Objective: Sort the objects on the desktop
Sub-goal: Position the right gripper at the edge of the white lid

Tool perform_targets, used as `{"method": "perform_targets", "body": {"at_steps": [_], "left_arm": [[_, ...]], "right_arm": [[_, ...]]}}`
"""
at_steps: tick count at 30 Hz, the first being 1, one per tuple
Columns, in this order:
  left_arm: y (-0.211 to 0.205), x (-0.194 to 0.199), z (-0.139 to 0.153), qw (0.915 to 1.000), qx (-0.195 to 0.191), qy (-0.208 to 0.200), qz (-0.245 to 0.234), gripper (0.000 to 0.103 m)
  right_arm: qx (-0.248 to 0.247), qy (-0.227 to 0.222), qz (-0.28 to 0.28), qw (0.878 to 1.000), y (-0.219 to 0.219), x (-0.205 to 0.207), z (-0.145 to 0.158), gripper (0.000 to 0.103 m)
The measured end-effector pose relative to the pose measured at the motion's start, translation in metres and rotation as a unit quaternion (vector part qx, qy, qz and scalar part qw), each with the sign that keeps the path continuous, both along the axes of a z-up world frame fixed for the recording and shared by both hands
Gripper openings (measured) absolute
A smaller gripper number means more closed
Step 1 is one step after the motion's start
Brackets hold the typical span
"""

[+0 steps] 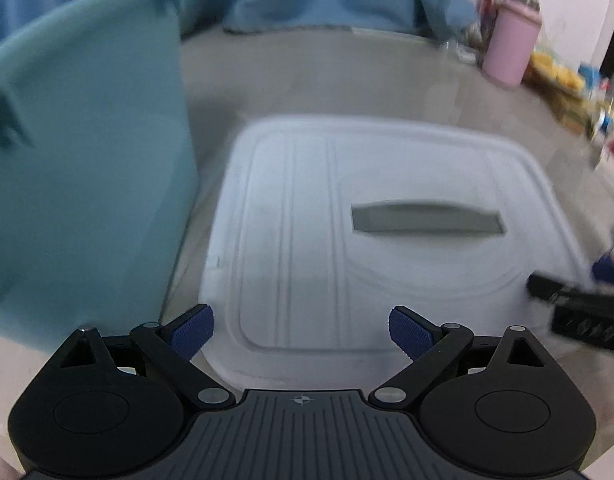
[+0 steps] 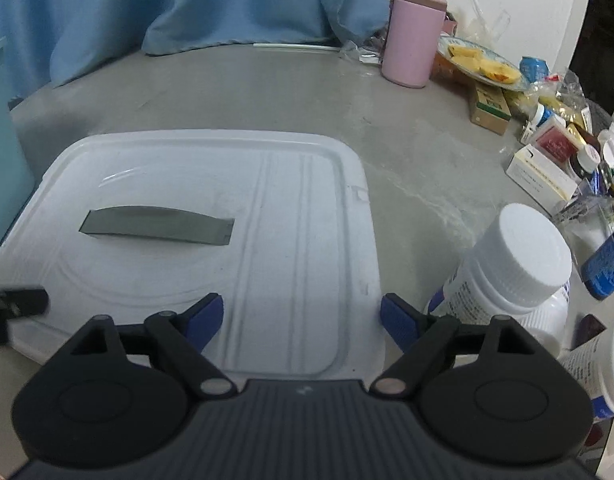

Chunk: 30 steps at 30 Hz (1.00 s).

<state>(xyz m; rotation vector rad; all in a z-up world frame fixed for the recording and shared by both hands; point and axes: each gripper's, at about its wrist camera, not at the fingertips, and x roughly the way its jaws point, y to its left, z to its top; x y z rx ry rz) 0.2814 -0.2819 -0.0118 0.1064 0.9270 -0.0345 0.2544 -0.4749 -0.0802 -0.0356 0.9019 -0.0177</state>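
A white plastic lid [image 1: 387, 240] with a grey handle slot [image 1: 427, 220] lies flat on the grey table. My left gripper [image 1: 301, 330] hovers open over its near edge, nothing between the blue pads. In the right wrist view the same lid [image 2: 211, 220] fills the middle and my right gripper [image 2: 301, 320] stands open over its near right corner, empty. A white pill bottle [image 2: 511, 272] stands just right of the right gripper, and a second bottle [image 2: 599, 372] sits at the frame's edge. The other gripper shows as a black tip [image 2: 15, 304] at the lid's left.
A teal bin wall [image 1: 79, 168] rises at the left. A pink flask [image 2: 413, 36], a plate of yellow food [image 2: 483, 64], small boxes [image 2: 539, 172] and bottles crowd the far right. Blue cloth [image 2: 167, 4] hangs behind the table.
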Motion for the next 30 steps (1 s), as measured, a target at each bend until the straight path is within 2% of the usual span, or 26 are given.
{"method": "perform_targets", "body": {"at_steps": [5, 10, 19, 30], "left_arm": [[-0.002, 0.009, -0.006, 0.9999, 0.004, 0.013, -0.006, 0.102], [-0.001, 0.011, -0.006, 0.9998, -0.001, 0.021, -0.007, 0.103], [-0.001, -0.001, -0.006, 0.9994, -0.003, 0.035, 0.009, 0.103], [-0.001, -0.057, -0.007, 0.9984, -0.001, 0.055, 0.011, 0.103]], "right_arm": [[0.074, 0.031, -0.058, 0.995, -0.018, 0.004, -0.005, 0.091], [0.055, 0.033, -0.043, 0.997, -0.011, 0.001, -0.003, 0.091], [0.058, 0.059, -0.029, 0.996, -0.009, -0.008, 0.000, 0.091], [0.066, 0.083, -0.005, 0.994, -0.002, -0.069, 0.004, 0.091]]}}
